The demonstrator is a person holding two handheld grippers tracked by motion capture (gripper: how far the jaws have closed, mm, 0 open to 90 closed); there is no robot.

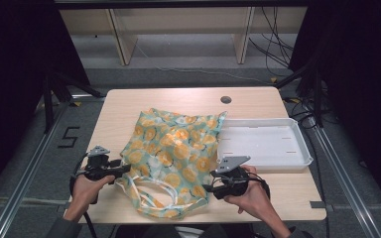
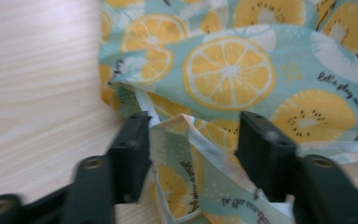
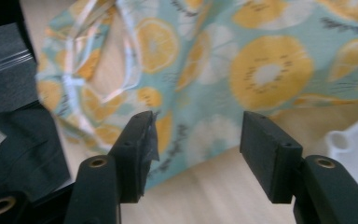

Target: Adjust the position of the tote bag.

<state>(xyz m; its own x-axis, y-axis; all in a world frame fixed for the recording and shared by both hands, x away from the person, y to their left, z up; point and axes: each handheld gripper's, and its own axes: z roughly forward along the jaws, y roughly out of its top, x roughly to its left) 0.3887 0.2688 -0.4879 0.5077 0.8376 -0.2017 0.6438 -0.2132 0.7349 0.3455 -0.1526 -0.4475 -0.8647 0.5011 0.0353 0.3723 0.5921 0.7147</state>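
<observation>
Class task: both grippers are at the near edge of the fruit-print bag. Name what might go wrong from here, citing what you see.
1. The left gripper straddles a fold of the bag with a handle strap across it; closing may catch the strap alone, or several layers.
2. The right gripper stands open at the bag's edge, mostly over bare table; it may close on nothing.
3. The bag's far corner overlaps the white tray; pulling may drag it.
</observation>
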